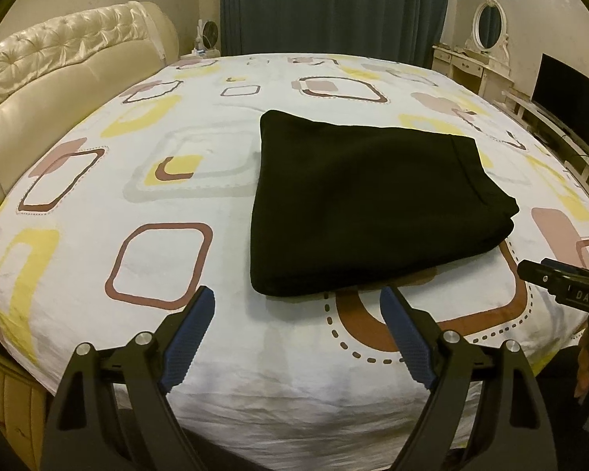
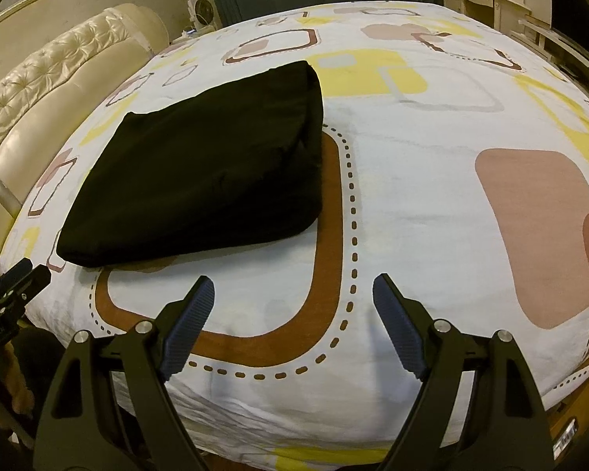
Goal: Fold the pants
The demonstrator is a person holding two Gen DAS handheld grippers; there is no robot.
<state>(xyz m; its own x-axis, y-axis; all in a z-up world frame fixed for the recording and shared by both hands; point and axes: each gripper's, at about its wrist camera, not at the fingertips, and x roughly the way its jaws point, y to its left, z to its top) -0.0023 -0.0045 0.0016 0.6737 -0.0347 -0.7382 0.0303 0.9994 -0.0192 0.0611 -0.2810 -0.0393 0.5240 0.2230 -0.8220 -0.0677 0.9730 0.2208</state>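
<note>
The folded pants (image 1: 357, 204) lie on the bed (image 1: 98, 204), headboard (image 1: 59, 78) to their left.

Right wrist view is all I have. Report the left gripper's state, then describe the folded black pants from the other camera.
Observer: The left gripper is open, with nothing between its blue pads. It is not gripping the folded black pants.
Operator: Give me the pants' right-hand edge.
Observer: In the left wrist view, a stitched band runs along that edge.
Operator: Now check the near right corner.
Observer: There the folded layers show as a stack, one slightly offset over the other.
</note>
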